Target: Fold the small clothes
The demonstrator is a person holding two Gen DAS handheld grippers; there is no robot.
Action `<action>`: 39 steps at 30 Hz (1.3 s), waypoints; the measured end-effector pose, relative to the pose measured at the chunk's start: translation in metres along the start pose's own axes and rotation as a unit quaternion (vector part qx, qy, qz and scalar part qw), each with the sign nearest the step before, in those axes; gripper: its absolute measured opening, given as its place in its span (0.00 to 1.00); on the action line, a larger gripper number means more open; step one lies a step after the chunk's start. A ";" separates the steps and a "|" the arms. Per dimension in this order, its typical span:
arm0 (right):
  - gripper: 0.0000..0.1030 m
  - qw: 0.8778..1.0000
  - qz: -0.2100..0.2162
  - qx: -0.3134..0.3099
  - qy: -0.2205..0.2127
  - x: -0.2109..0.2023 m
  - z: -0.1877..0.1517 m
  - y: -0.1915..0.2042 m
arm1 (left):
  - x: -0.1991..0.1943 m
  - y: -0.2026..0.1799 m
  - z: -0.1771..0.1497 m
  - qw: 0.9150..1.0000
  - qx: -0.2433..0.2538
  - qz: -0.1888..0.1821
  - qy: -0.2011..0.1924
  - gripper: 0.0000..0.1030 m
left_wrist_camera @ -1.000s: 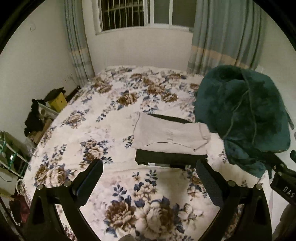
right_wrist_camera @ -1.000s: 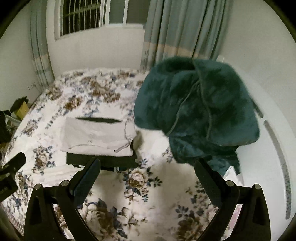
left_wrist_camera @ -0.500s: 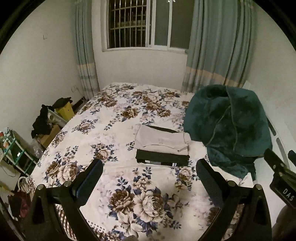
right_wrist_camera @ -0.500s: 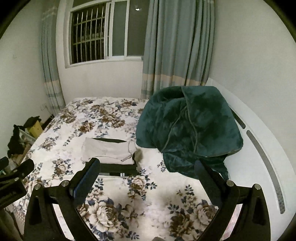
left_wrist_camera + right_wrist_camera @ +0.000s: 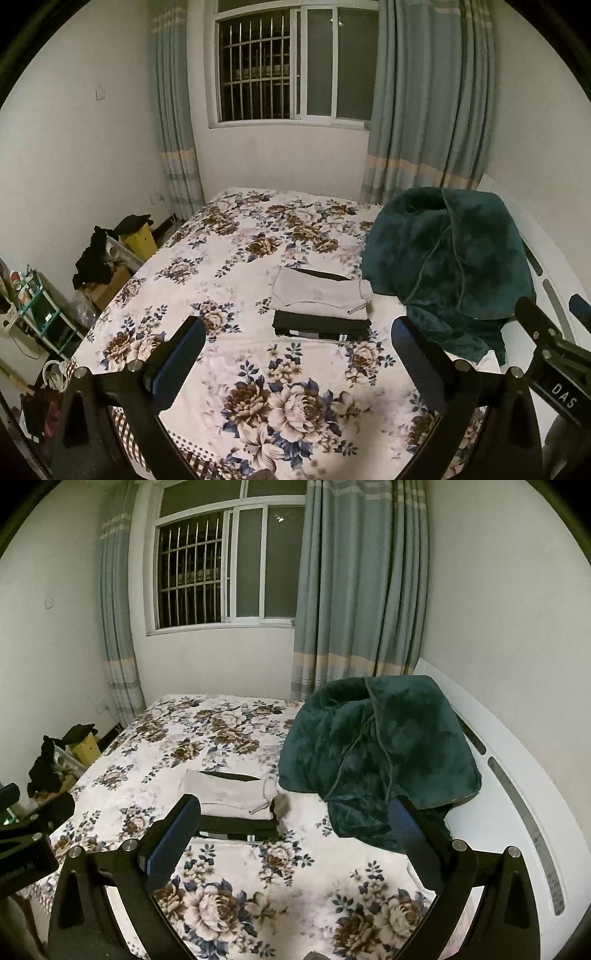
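Lying folded on the floral bed [image 5: 229,258], a grey garment [image 5: 317,297] sits on top of a folded black garment [image 5: 319,326], forming a small stack near the bed's middle. Just to its right is a heaped dark green blanket [image 5: 447,254]. Both the left gripper [image 5: 297,354] and right gripper [image 5: 295,830] hover well back from the stack, jaws spread wide and holding nothing.

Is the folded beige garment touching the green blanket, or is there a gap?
Cannot tell. In the left wrist view the beige garment's right end sits at the green blanket's edge; the right wrist view shows a narrow strip of bedspread there, not plainly.
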State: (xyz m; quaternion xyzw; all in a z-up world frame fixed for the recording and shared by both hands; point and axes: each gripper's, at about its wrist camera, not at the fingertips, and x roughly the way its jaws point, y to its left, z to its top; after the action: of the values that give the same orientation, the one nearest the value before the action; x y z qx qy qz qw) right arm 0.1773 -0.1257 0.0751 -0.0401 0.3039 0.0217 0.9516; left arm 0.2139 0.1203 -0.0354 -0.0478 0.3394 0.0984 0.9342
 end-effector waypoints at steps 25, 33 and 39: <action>1.00 1.000 0.028 -0.009 -0.004 0.002 0.008 -0.001 | -0.022 -0.002 -0.002 1.000 -0.005 0.021 -0.009 1.00; 1.00 0.999 0.031 -0.010 -0.005 0.004 0.009 0.000 | -0.022 -0.002 -0.003 1.000 -0.004 0.025 -0.012 1.00; 1.00 0.999 0.033 -0.010 -0.005 0.003 0.010 0.002 | -0.023 -0.001 -0.002 1.000 -0.004 0.024 -0.013 1.00</action>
State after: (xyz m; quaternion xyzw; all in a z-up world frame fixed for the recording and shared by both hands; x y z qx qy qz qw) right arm 0.1850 -0.1227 0.0812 -0.0391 0.3002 0.0566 0.9514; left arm 0.1962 0.1153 -0.0219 -0.0417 0.3280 0.1226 0.9358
